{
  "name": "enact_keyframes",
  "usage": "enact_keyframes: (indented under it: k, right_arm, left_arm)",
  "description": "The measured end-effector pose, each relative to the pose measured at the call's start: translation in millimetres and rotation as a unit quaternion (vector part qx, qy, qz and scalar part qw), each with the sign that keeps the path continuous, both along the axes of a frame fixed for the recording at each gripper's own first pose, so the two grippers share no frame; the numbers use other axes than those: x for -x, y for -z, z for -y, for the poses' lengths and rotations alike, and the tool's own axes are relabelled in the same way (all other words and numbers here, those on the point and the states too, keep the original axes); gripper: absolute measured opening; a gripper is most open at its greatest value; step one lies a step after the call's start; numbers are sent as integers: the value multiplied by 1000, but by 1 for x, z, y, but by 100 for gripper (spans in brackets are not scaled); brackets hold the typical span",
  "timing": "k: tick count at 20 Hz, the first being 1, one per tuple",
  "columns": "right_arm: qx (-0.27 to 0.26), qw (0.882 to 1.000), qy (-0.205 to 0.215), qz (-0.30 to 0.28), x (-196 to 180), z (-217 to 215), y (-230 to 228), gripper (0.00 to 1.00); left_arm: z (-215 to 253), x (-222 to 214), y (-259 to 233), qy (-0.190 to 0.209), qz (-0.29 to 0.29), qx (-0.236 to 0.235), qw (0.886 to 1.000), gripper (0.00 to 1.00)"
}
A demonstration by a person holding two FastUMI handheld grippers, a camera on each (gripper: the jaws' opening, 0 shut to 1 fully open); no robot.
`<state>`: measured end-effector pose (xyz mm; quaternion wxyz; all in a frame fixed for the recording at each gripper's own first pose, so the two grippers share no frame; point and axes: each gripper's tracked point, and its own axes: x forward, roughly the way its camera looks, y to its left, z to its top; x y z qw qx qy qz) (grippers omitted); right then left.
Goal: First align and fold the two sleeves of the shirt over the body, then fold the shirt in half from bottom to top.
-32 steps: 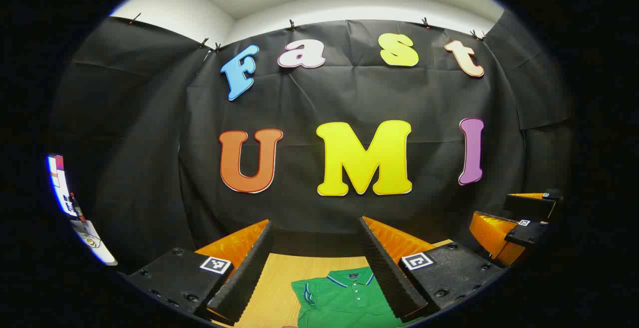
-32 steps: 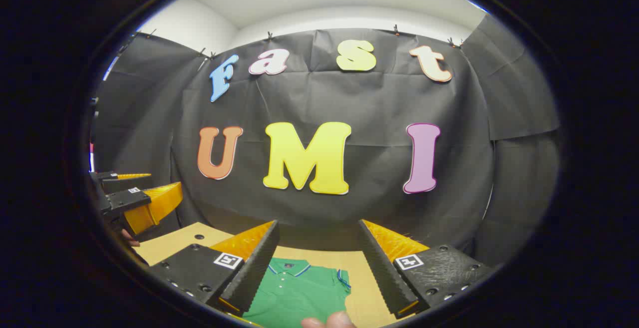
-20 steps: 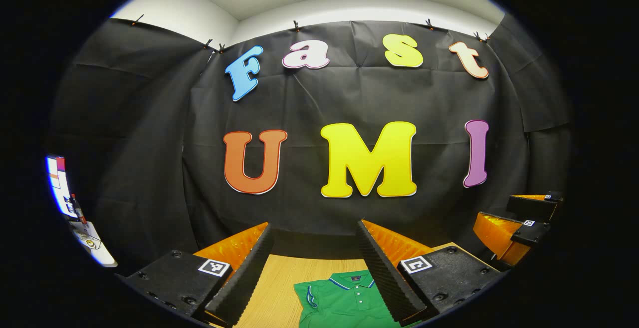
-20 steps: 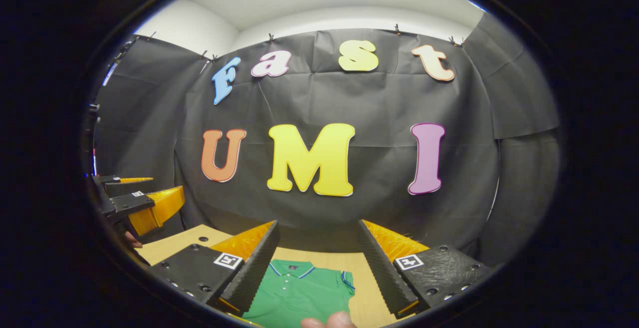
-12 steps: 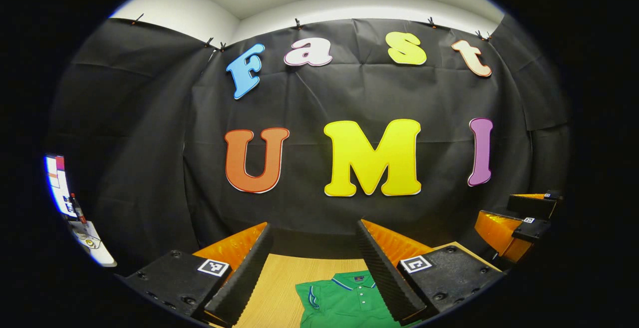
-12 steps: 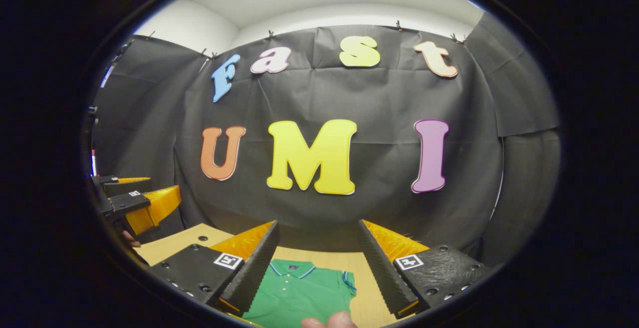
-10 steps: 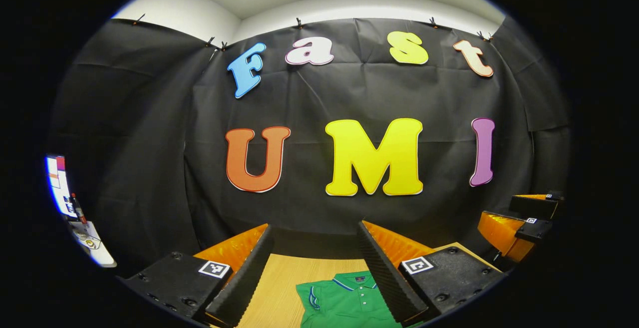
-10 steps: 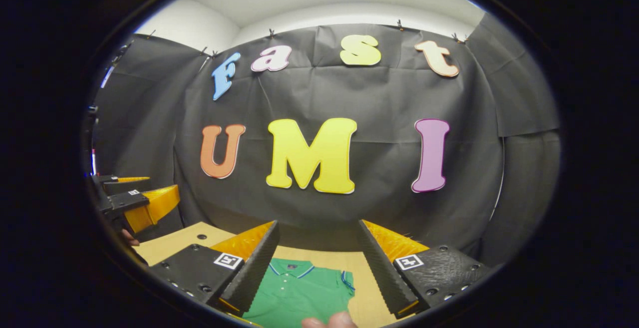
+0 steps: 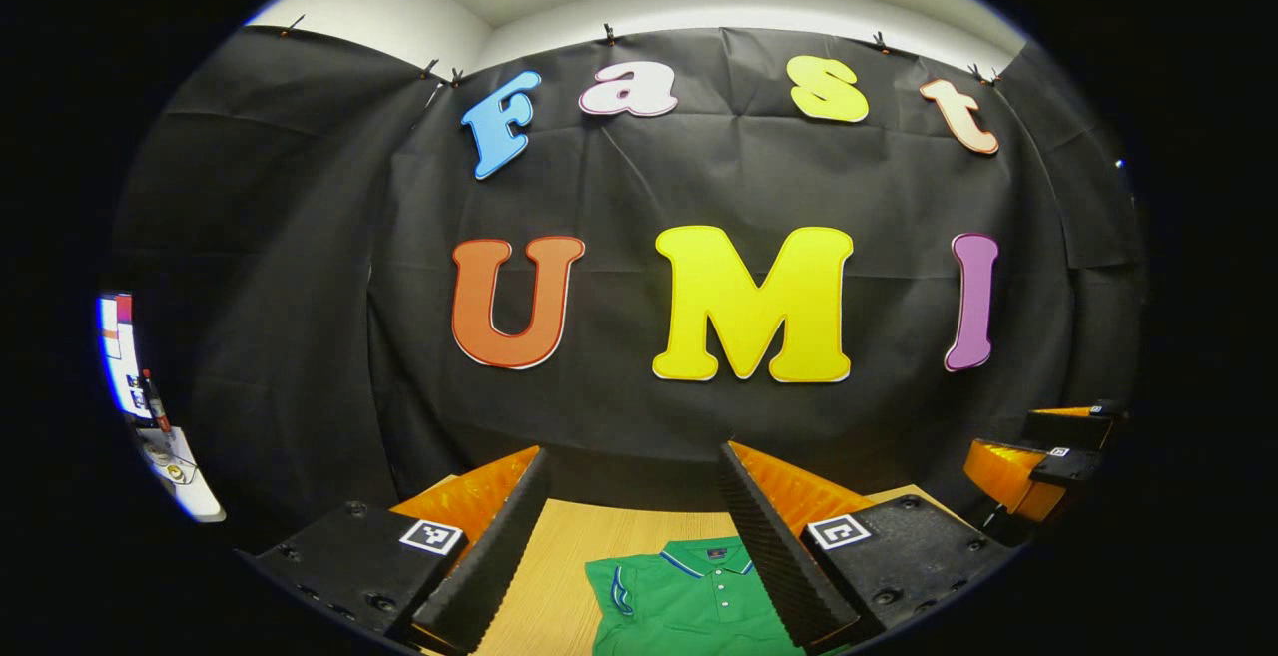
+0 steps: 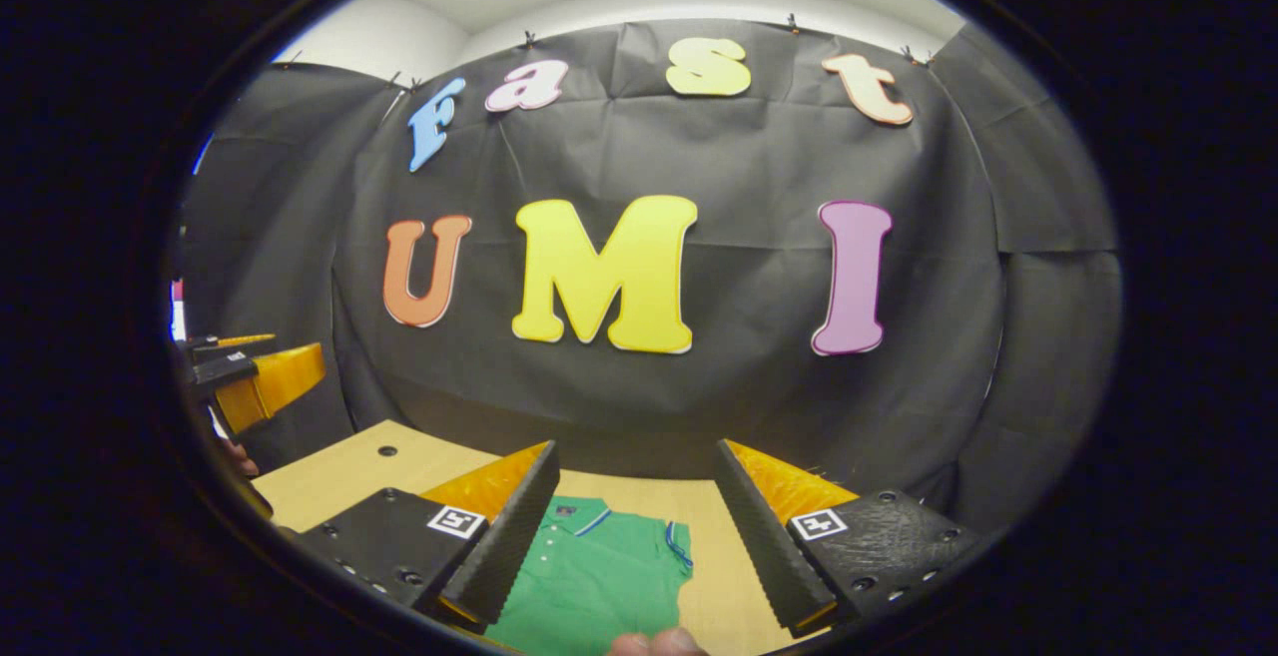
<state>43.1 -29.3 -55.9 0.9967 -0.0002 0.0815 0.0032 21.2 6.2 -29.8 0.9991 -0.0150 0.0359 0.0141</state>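
Green knit cloth, soft and light by the look of it: the shirt (image 9: 689, 601) is a polo lying flat on the pale wooden desk (image 9: 559, 556), collar toward the desk's far edge where the black cloth wall comes down. In the left gripper view its collar, a short row of buttons and one short sleeve (image 9: 617, 591) with a striped cuff can be made out; in the right gripper view the shirt (image 10: 589, 576) shows its other sleeve (image 10: 671, 548) and its collar. The lower body and hem lie below what either view takes in, so how they sit cannot be told.

I judge that such fabric will drape and slump and not hold a shape, so a pinch at one point would drag the rest into wrinkles. It should weigh next to nothing and is in no danger of breaking. The cuffs look the best places to take hold for the sleeve folds: a firmer banded edge, at the outer side of the garment, easy to lift clear of the desk. For the later fold, the two hem corners would serve.

The left gripper (image 9: 629, 536) hangs above the desk with its jaws spread wide, nothing between them. The right gripper (image 10: 634, 526) is likewise agape and empty, above the shirt. Neither touches the cloth. Each appears at the side of the other's view. A fingertip (image 10: 654, 644) pokes in at the bottom of the right gripper view.
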Motion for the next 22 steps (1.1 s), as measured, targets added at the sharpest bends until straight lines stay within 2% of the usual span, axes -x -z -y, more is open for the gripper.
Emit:
enact_keyframes:
  k: [5,10,22]
  right_arm:
    - [8,998,3,-66,-8,18,55,95]
    - [13,992,-3,-126,-35,40,111,95]
    - [10,974,-44,-221,-117,63,228,95]
  left_arm:
    - [12,0,10,17,-5,-21,1000,100]
    - [29,-5,19,31,-17,-21,999,100]
    - [52,-26,23,17,-21,-43,999,100]
